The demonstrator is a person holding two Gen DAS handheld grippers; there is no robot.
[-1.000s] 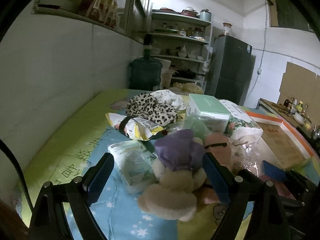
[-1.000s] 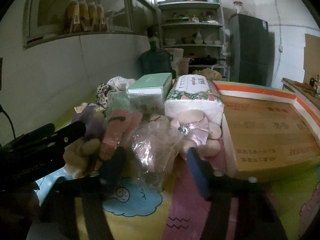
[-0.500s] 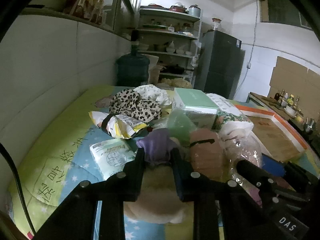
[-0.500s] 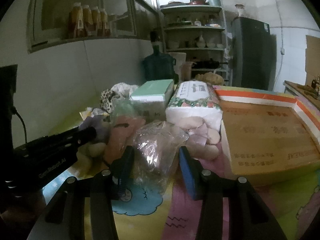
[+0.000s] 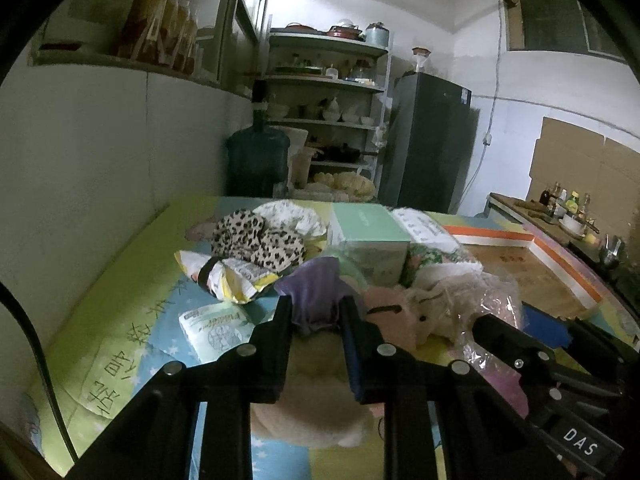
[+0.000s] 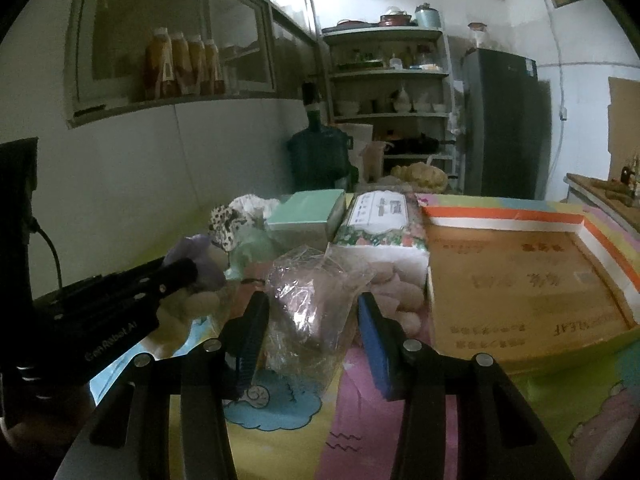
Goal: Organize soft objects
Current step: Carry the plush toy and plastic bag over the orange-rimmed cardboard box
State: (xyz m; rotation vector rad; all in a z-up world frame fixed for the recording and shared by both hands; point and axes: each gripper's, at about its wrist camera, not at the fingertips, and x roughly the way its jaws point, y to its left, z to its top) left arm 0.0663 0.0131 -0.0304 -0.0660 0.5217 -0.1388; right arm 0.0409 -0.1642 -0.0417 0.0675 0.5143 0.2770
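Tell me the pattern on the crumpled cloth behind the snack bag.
Leopard print, black spots on cream crumpled cloth; left wrist view.

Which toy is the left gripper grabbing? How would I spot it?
Look at the pile on the colourful mat, in front of the mint-green box. The cream plush toy lies nearest, pinched by the left gripper. Only it wears a purple hat.

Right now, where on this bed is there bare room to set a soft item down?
Bare sheet lies between the wall and the tissue pack, by the printed characters. The flat cardboard box is bare too. It is crowded between them: plush toy in the left gripper, plastic bag between the right gripper fingers.
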